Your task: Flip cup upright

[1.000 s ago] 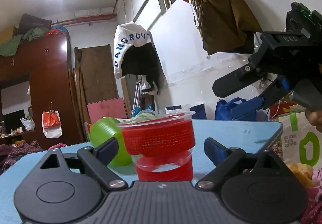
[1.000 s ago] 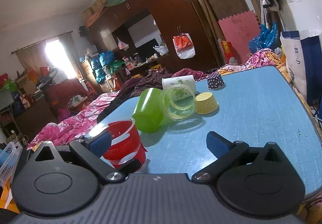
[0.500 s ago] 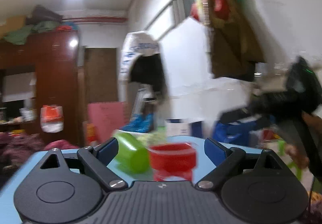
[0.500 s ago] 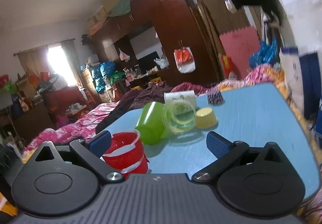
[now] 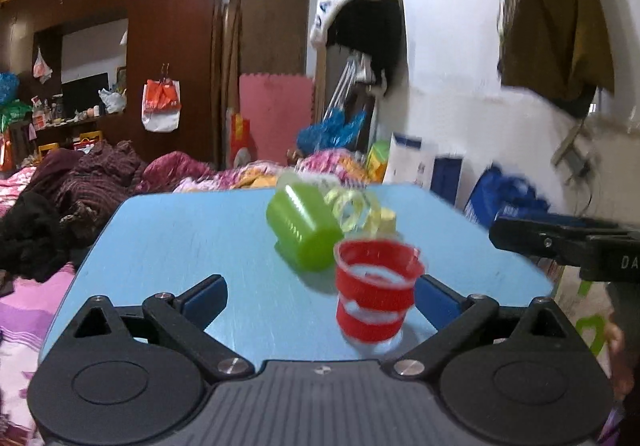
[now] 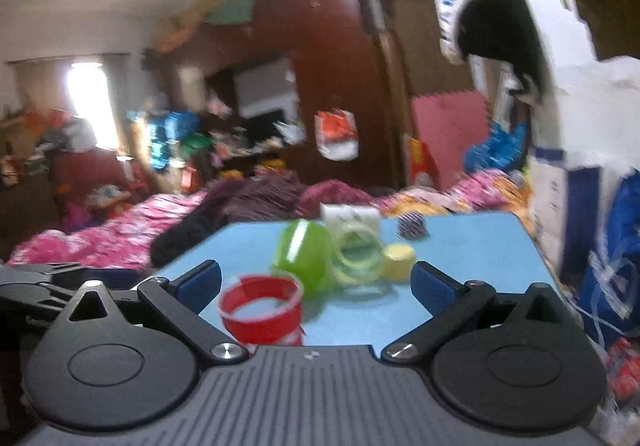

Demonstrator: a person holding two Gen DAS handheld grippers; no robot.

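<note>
A red plastic cup (image 5: 376,292) stands upright, mouth up, on the blue table (image 5: 192,238), near its front edge. It also shows in the right wrist view (image 6: 262,310). My left gripper (image 5: 320,296) is open and empty, with the cup just inside its right finger, not held. My right gripper (image 6: 316,286) is open and empty, the cup near its left finger. The right gripper's body shows at the right of the left wrist view (image 5: 568,242).
A green cup (image 5: 302,232) lies on its side behind the red cup, with a clear yellowish cup (image 6: 356,256) and a yellow cup (image 6: 398,262) beside it. A white mug (image 6: 352,215) and a dark patterned cup (image 6: 412,226) stand at the far edge. Bedding and bags surround the table.
Both grippers pulled back and up from the red cup. My left gripper swung left, so the cup moved from the middle of its view to the right finger.
</note>
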